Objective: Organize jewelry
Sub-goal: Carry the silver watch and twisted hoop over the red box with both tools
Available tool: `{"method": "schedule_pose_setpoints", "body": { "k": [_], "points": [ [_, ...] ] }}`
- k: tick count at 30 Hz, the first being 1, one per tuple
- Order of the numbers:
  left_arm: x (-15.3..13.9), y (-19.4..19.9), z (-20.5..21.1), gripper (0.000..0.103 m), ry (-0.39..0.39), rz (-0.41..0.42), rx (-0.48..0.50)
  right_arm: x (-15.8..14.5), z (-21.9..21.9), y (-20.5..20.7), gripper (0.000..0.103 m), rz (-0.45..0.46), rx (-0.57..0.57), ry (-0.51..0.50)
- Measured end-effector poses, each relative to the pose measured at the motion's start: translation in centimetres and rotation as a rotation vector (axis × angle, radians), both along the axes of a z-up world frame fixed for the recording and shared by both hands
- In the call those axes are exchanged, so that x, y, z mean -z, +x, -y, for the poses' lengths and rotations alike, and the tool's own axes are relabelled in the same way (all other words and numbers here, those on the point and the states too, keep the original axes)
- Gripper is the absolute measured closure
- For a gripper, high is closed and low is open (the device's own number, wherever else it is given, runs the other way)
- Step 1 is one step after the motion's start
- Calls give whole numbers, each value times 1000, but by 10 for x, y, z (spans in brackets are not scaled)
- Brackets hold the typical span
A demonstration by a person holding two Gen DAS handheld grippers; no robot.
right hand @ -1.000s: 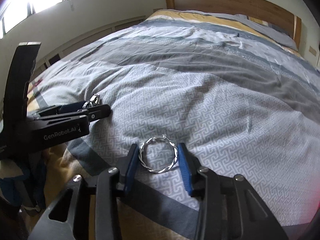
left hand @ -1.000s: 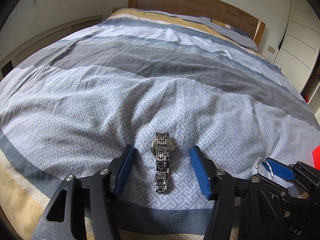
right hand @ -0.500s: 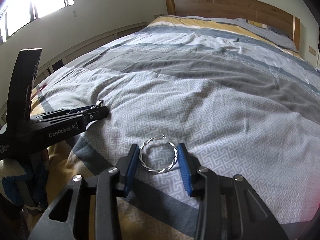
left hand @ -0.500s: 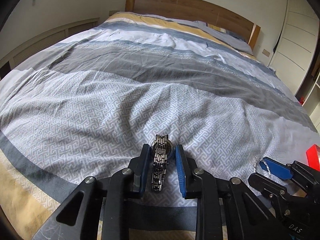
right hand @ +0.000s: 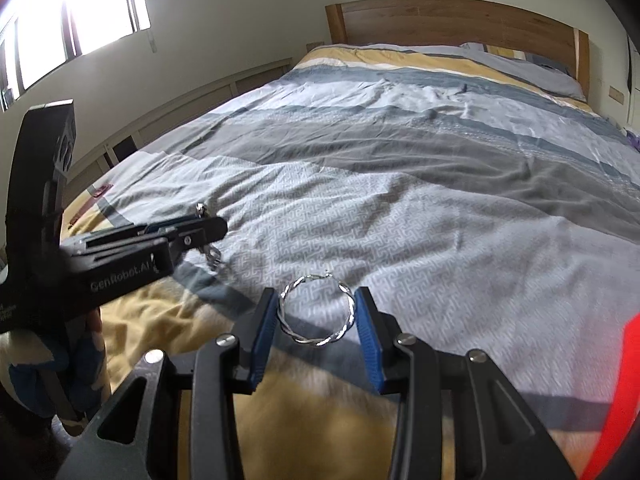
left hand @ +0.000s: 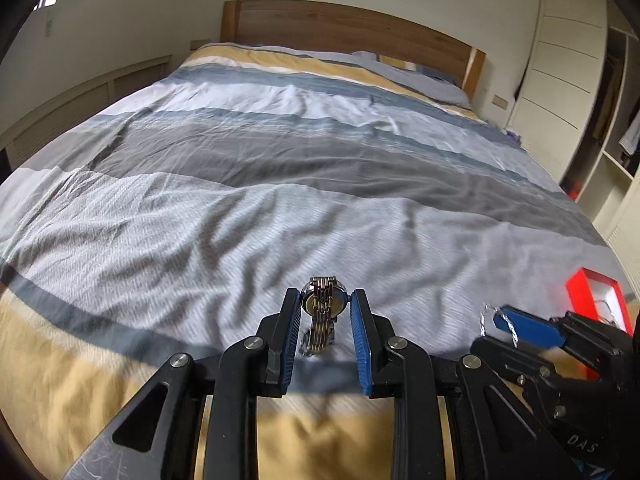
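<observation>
Left wrist: left gripper point(left hand: 325, 307) clamped on watch point(left hand: 323, 312), band dangling, lifted clear of the bed point(left hand: 280, 184). Red box point(left hand: 596, 294) far right.
Right wrist: right gripper point(right hand: 316, 312) pinching twisted silver bracelet point(right hand: 318, 309), raised off the bedding.

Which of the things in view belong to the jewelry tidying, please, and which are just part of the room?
Part of the job:
- watch, held in the left tool
- twisted silver bangle, held in the right tool
- red box on the bed

Just the room:
- striped duvet
- wooden headboard
- pillow
- wardrobe
</observation>
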State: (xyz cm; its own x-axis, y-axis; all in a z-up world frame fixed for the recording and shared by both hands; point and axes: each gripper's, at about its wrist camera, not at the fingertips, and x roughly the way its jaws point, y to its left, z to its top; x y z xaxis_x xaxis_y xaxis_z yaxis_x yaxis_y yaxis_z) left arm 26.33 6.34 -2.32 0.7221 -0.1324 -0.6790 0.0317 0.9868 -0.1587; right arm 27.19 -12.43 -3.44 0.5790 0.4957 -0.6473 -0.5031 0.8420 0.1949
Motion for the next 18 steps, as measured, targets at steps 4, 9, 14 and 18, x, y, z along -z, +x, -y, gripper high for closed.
{"method": "schedule_pose_setpoints", "body": {
  "k": [4,9,14,18],
  "points": [
    [-14,-19,19,78,1,1,39,-16,19,-14,66,12,27,13],
    [-35,-39,40,78,5,19,81,-33,52,-34,66,23,89,31],
    [-53,-56,73,78,4,31,145,-44,96,-56,66,26,172,30],
    [-60,-64,109,78,-10,26,225,-46,142,-72,66,22,264,23]
  ]
}}
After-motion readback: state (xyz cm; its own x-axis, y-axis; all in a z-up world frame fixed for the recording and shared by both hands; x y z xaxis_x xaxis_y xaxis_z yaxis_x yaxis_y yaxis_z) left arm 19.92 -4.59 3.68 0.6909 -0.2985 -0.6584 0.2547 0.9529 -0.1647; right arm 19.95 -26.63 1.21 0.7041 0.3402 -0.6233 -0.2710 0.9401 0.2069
